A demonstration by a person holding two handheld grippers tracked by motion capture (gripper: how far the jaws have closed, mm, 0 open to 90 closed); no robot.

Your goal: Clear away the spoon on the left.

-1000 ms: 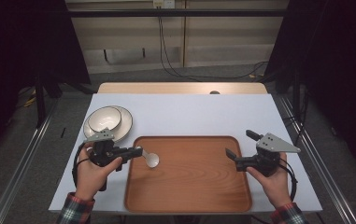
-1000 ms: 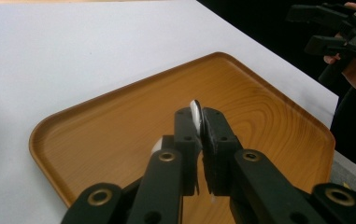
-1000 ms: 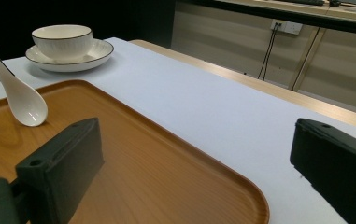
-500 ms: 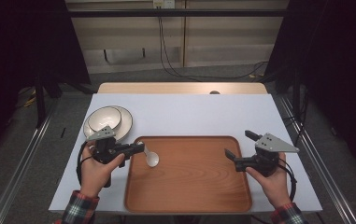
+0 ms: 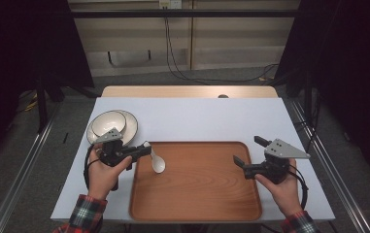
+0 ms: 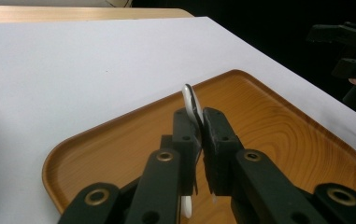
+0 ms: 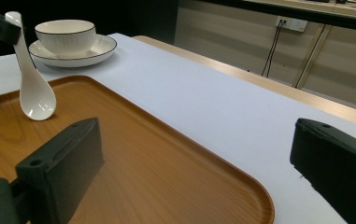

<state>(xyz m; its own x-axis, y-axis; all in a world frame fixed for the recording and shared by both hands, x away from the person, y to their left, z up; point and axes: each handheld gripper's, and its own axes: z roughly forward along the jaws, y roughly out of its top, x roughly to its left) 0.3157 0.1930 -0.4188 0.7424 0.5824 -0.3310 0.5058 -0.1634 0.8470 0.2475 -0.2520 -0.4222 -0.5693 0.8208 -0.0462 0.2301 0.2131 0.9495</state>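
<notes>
A white ceramic spoon (image 5: 156, 161) (image 7: 32, 88) hangs bowl-down over the left end of the wooden tray (image 5: 207, 194) (image 6: 278, 140) (image 7: 166, 177). My left gripper (image 5: 142, 150) (image 6: 199, 122) is shut on the spoon's handle (image 6: 189, 100), its jaws pressed against it from both sides. At the tray's right edge my right gripper (image 5: 246, 151) (image 7: 194, 154) stands open, jaws wide apart and empty. A white bowl (image 5: 107, 121) (image 7: 65, 34) sits on a white plate (image 5: 130, 121) (image 7: 100, 50) on the white table behind the left hand.
The tray lies at the front middle of the white table top (image 5: 207, 119). A wooden strip (image 5: 187, 91) runs along the far edge. Cables (image 5: 173, 53) hang against the back wall. Metal rails (image 5: 22, 170) flank the table.
My left gripper has carried the spoon a little to the left and back, near the tray's left rim. The right gripper has barely moved.
</notes>
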